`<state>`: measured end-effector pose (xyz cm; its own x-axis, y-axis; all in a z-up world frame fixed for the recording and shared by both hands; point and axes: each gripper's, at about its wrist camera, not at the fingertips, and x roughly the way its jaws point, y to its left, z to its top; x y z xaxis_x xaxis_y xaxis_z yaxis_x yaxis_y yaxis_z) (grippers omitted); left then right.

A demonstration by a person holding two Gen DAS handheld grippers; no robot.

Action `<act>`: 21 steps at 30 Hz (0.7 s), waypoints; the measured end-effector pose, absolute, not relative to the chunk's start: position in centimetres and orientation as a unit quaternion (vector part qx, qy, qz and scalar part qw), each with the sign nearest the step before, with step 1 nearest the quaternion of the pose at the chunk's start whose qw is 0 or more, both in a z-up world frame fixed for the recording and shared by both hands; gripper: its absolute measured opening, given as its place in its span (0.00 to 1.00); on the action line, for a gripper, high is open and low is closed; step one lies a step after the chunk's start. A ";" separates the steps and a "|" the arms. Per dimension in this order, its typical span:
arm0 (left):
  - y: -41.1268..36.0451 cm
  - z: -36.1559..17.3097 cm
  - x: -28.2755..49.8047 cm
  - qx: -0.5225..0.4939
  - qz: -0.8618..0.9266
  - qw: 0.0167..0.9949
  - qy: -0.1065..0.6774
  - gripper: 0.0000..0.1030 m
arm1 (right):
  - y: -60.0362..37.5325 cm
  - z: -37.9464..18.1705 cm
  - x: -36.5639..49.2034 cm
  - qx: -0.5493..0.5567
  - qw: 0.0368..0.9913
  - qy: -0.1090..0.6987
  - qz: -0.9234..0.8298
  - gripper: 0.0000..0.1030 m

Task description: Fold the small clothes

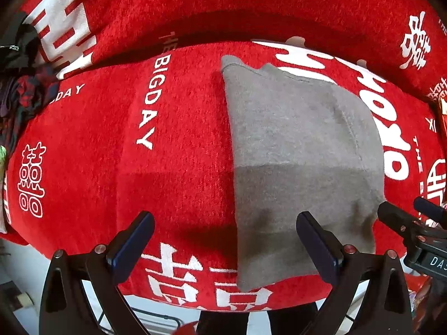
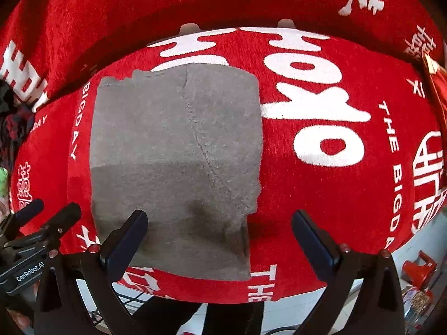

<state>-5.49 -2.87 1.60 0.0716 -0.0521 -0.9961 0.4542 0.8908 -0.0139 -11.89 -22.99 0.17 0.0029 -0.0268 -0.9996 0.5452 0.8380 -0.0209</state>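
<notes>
A folded grey garment (image 1: 301, 153) lies flat on a red blanket (image 1: 173, 128) with white lettering; it also shows in the right wrist view (image 2: 173, 150). My left gripper (image 1: 223, 237) is open and empty, hovering above the garment's near left edge. My right gripper (image 2: 220, 234) is open and empty, hovering above the garment's near right corner. The right gripper's tips (image 1: 405, 217) show at the right edge of the left wrist view. The left gripper's tips (image 2: 47, 215) show at the left of the right wrist view.
A pile of dark clothes (image 1: 19, 83) lies at the far left, also in the right wrist view (image 2: 11, 122). The blanket's near edge (image 2: 209, 296) drops to a white floor. Red items (image 2: 419, 270) sit on the floor at the lower right.
</notes>
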 end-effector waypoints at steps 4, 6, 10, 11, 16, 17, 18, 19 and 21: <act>-2.9 1.4 -5.7 0.160 -0.175 0.715 0.657 0.99 | -22.9 0.1 -11.7 0.189 0.681 0.676 -0.208 0.99; -2.9 1.5 -5.8 0.162 -0.174 0.716 0.656 0.99 | -22.8 0.1 -11.7 0.187 0.682 0.676 -0.209 0.99; -3.1 1.6 -6.0 0.172 -0.170 0.722 0.648 0.99 | -22.7 0.1 -11.7 0.179 0.682 0.678 -0.209 0.99; -3.1 1.7 -6.0 0.175 -0.168 0.723 0.647 0.99 | -22.6 0.1 -11.7 0.177 0.682 0.678 -0.210 0.99; -3.4 1.8 -6.3 0.187 -0.168 0.725 0.641 0.99 | -22.5 0.2 -11.8 0.174 0.683 0.678 -0.210 0.99; -3.5 1.8 -6.4 0.188 -0.167 0.726 0.640 0.99 | -22.5 0.2 -11.8 0.173 0.683 0.678 -0.209 0.99; -3.6 1.9 -6.5 0.190 -0.166 0.727 0.639 0.99 | -22.5 0.2 -11.9 0.172 0.683 0.678 -0.209 0.99; -3.6 1.9 -6.6 0.190 -0.166 0.727 0.638 0.99 | -22.4 0.2 -11.9 0.172 0.684 0.678 -0.209 0.99; -3.6 1.9 -6.7 0.192 -0.165 0.728 0.637 0.99 | -22.4 0.3 -12.0 0.169 0.684 0.677 -0.210 0.99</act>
<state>-6.71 -3.59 1.92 0.1334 0.0041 -0.9911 0.4841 0.8723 0.0688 -11.96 -22.41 0.25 -0.0064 -0.0588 -0.9982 0.5171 0.8542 -0.0537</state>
